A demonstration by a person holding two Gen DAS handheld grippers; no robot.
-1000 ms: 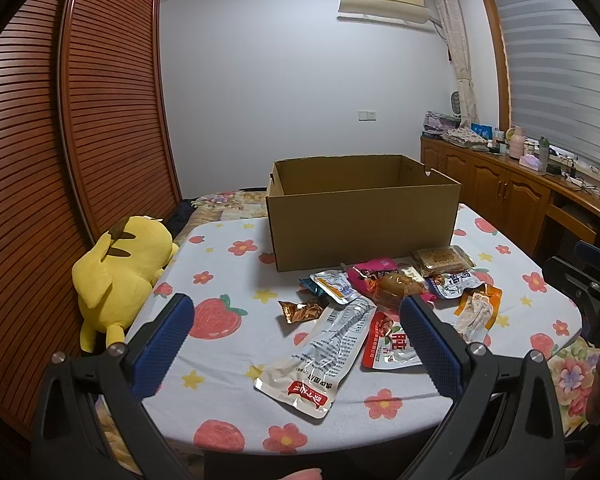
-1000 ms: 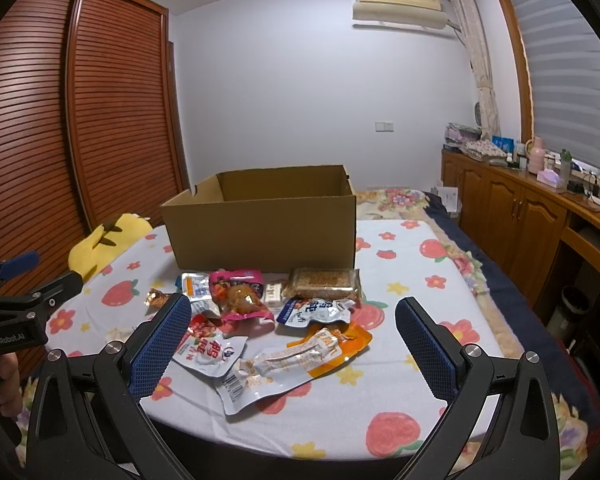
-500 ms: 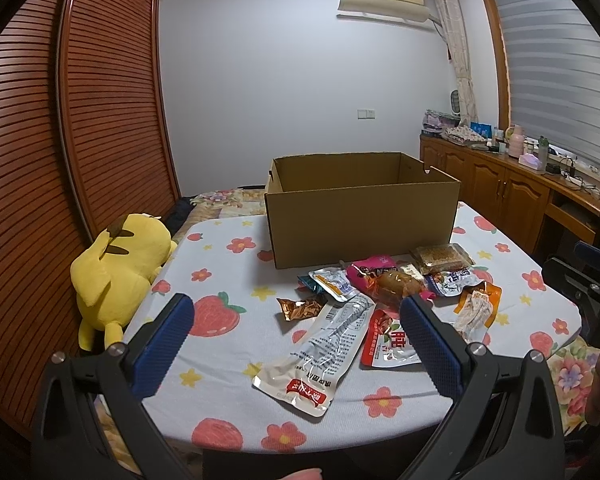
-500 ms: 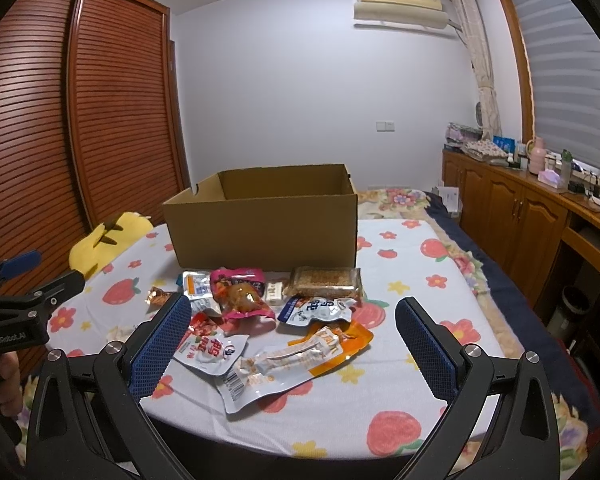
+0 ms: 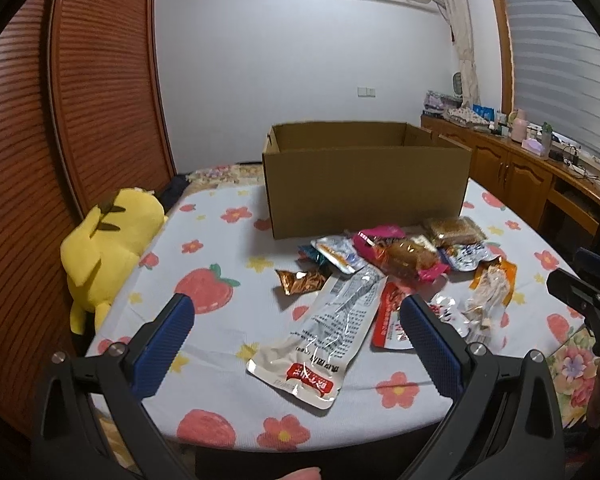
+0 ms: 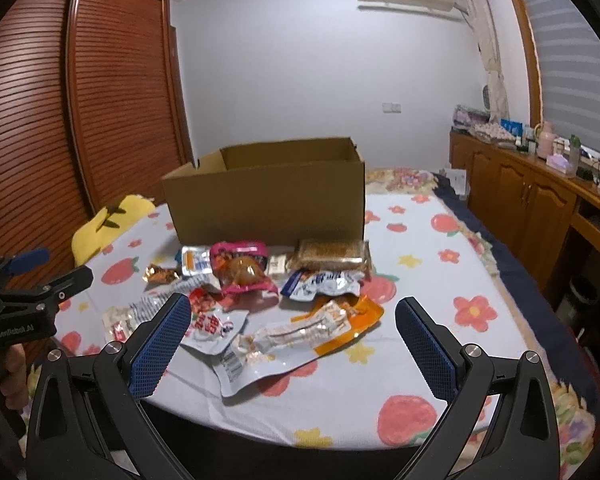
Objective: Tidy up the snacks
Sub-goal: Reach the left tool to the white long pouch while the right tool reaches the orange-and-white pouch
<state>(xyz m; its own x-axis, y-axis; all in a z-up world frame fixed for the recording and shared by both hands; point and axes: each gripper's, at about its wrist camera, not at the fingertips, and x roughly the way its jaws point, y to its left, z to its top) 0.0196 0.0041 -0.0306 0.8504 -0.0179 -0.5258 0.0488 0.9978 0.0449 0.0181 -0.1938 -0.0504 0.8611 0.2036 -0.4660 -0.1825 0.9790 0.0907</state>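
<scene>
Your table, draped in a white cloth printed with strawberries and flowers (image 5: 204, 364), fills both views. On it stands the open brown cardboard box (image 5: 366, 190), upright, toward the far side. Off the table's left edge there's a yellow plush toy (image 5: 108, 240) slumped against the slatted wooden doors.

Now the snacks — they sit in a loose pile on the cloth just in front of the box, none inside that you can see. Biggest is the long silver pouch with the red label (image 5: 324, 336), lying flat, nearest your left gripper. Next, the orange-backed clear packet of pale strips (image 6: 312, 328), closest to your right gripper. Behind them, the clear-wrapped brown cake slab (image 6: 334, 254) almost touches the box wall, with the pink wrapper holding a brown bun (image 6: 242, 266) beside it, then the blue and white sachet (image 6: 322, 282), and smallest, the crumpled copper foil sweet (image 5: 302, 280) on the left fringe.

Your left gripper (image 5: 296, 332) hovers with jaws spread wide, gripping nothing. Your right gripper (image 6: 294, 332) — same story, wide apart and empty above the near edge.
</scene>
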